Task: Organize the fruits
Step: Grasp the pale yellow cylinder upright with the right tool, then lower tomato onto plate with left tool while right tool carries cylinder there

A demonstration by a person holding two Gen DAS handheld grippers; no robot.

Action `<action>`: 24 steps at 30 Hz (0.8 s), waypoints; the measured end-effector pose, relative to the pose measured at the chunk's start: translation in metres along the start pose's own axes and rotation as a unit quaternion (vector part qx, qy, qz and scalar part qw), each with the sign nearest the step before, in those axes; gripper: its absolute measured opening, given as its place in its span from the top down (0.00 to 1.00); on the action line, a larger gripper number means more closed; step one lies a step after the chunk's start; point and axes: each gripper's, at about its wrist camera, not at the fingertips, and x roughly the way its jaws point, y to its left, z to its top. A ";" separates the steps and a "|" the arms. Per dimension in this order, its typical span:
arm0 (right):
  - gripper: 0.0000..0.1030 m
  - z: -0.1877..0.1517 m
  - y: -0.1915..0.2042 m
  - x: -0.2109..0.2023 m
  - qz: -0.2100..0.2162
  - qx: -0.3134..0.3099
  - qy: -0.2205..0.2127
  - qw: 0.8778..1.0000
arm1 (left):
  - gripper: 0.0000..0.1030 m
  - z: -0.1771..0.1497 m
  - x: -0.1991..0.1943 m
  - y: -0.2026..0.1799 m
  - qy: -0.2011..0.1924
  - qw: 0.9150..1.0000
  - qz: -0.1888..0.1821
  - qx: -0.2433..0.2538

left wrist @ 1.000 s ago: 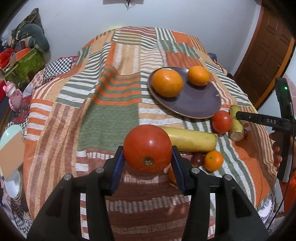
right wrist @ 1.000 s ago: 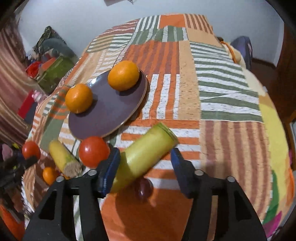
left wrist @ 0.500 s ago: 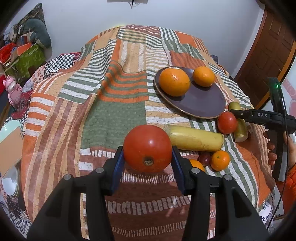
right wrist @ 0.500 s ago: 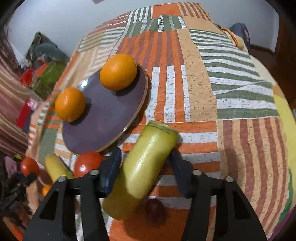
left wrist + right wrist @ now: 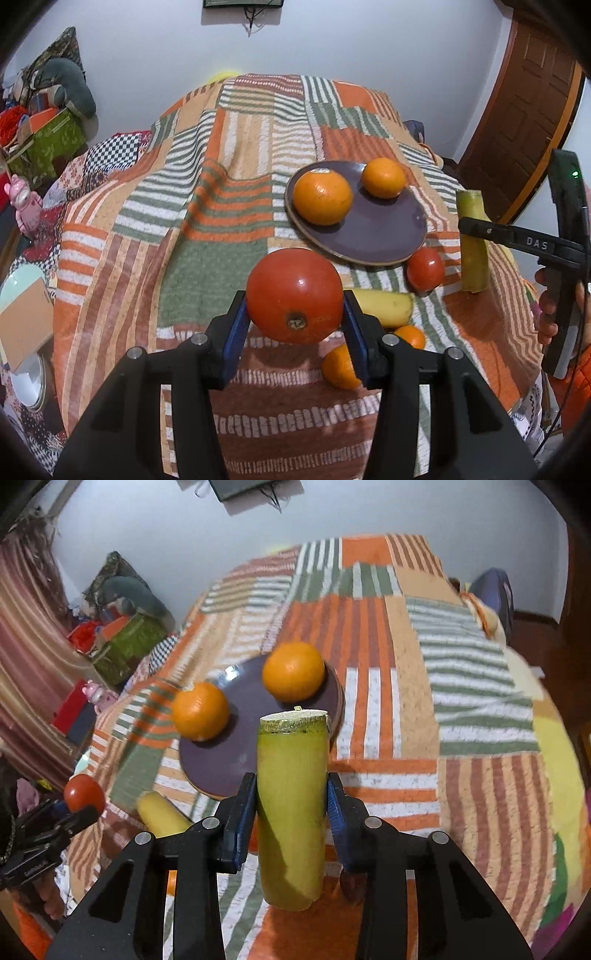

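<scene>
Take the purple plate (image 5: 388, 236) as your landmark. It lies on the bed (image 5: 221, 206), whose soft patchwork quilt of orange, green and white stripes sags and ridges, so round fruit left loose on it can roll; the plate's flat, smooth face is probably why the fruit is being gathered there. It is a shallow disc with a pale rim, and two oranges (image 5: 320, 198) with dimpled, matte skin already sit on it, apart from each other.

Just in front of the plate, your right gripper (image 5: 291, 808) carries the yellow-green stalk piece (image 5: 291, 808), a straight, waxy cylinder with a fibrous cut end. Its jaws are closing on the stalk's sides, which stands upright between the blue pads, clear of the quilt. A second, yellower piece (image 5: 384, 308) lies flat on the quilt near the plate's front edge.

Nearer you than the plate, your left gripper (image 5: 295, 321) pinches the large tomato (image 5: 294, 315) across its widest part, stem scar toward the camera; glossy, taut skin like that likely wants a gentle squeeze. A smaller tomato (image 5: 424, 268) rests on the quilt beside the plate's front rim. Two small oranges (image 5: 341, 367) lie farther from it, partly hidden behind the left gripper.
</scene>
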 end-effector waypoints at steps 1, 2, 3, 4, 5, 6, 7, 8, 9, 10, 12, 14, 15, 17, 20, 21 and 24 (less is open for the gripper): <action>0.67 0.002 0.003 -0.001 -0.002 -0.004 -0.004 1.000 | 0.53 0.003 0.000 -0.003 -0.001 1.000 -0.003 0.002; 0.67 0.004 0.005 -0.005 -0.004 -0.011 -0.010 1.000 | 0.53 0.005 0.001 -0.005 -0.002 1.000 -0.005 0.003; 0.67 0.006 0.007 -0.006 -0.006 -0.016 -0.014 1.000 | 0.53 0.007 0.001 -0.007 -0.002 1.000 -0.006 0.004; 0.67 0.009 0.008 -0.009 -0.006 -0.019 -0.018 1.000 | 0.53 0.009 0.002 -0.010 -0.002 1.000 -0.008 0.006; 0.67 0.011 0.011 -0.009 -0.008 -0.022 -0.021 1.000 | 0.53 0.012 0.004 -0.013 -0.003 1.000 -0.010 0.009; 0.67 0.013 0.012 -0.010 -0.011 -0.026 -0.024 0.999 | 0.53 0.015 0.006 -0.016 -0.002 1.000 -0.012 0.012; 0.67 0.015 0.013 -0.011 -0.014 -0.032 -0.028 0.999 | 0.53 0.017 0.008 -0.019 -0.002 1.000 -0.014 0.014; 0.67 0.017 0.015 -0.011 -0.016 -0.035 -0.030 0.999 | 0.53 0.020 0.010 -0.021 0.000 1.000 -0.017 0.017; 0.67 0.019 0.016 -0.010 -0.015 -0.037 -0.031 0.999 | 0.53 0.023 0.013 -0.025 0.001 1.000 -0.020 0.020; 0.67 0.020 0.018 -0.010 -0.015 -0.038 -0.031 0.999 | 0.53 0.025 0.016 -0.027 0.002 0.999 -0.022 0.023; 0.67 0.025 0.020 -0.007 -0.013 -0.040 -0.032 0.999 | 0.53 0.030 0.022 -0.032 0.005 0.999 -0.027 0.029; 0.67 0.030 0.022 -0.003 -0.015 -0.044 -0.033 0.998 | 0.53 0.036 0.029 -0.037 0.010 0.999 -0.032 0.033; 0.67 0.032 0.024 -0.001 -0.014 -0.046 -0.034 0.998 | 0.53 0.038 0.033 -0.039 0.012 0.999 -0.034 0.035; 0.67 0.037 0.027 0.005 -0.009 -0.047 -0.033 0.998 | 0.53 0.042 0.042 -0.042 0.019 0.998 -0.037 0.036; 0.67 0.043 0.034 0.013 -0.001 -0.051 -0.032 0.998 | 0.53 0.048 0.055 -0.047 0.031 0.998 -0.042 0.043; 0.67 0.046 0.037 0.016 -0.001 -0.055 -0.032 0.998 | 0.53 0.049 0.059 -0.048 0.034 0.997 -0.042 0.046; 0.67 0.052 0.046 0.029 0.001 -0.064 -0.027 0.998 | 0.53 0.053 0.072 -0.051 0.044 0.997 -0.040 0.054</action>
